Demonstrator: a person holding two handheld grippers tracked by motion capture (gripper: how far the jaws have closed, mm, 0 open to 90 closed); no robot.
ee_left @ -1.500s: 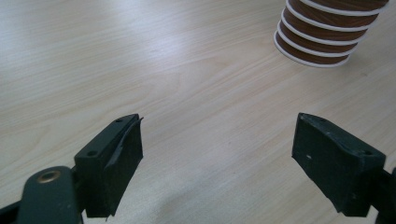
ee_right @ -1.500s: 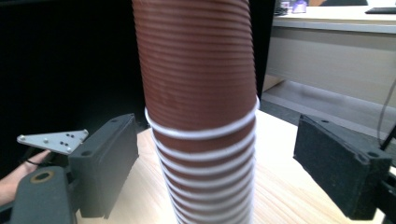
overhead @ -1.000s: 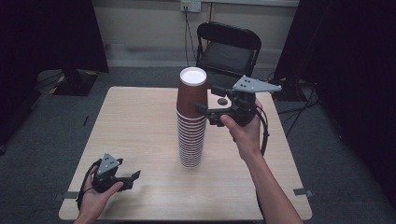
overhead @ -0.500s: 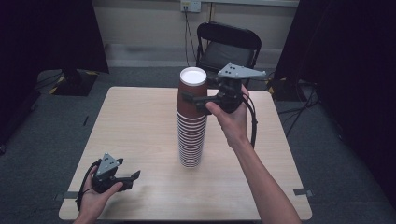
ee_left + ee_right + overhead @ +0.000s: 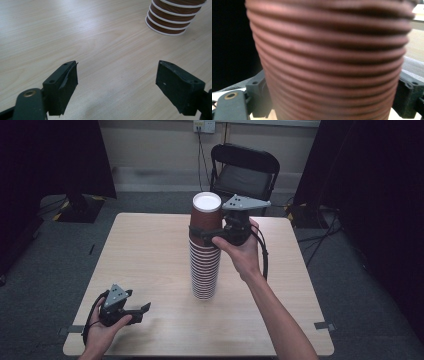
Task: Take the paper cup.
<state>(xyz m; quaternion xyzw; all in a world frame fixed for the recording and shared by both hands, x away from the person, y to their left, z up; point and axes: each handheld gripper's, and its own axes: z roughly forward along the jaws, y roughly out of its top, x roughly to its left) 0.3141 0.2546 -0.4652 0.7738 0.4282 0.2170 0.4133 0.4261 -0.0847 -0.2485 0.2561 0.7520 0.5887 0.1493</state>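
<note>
No lettering, label, brand, number or sign can be read here. The stack of cups point(image 5: 205, 251) shows plain brown ribbed walls and white rims, with no print on them. The bench point(image 5: 150, 255) is bare pale wood grain with nothing written on it. The black chair point(image 5: 243, 170) behind the bench carries no mark that can be made out. The wall socket point(image 5: 203, 126) is too small to show any marking.
</note>
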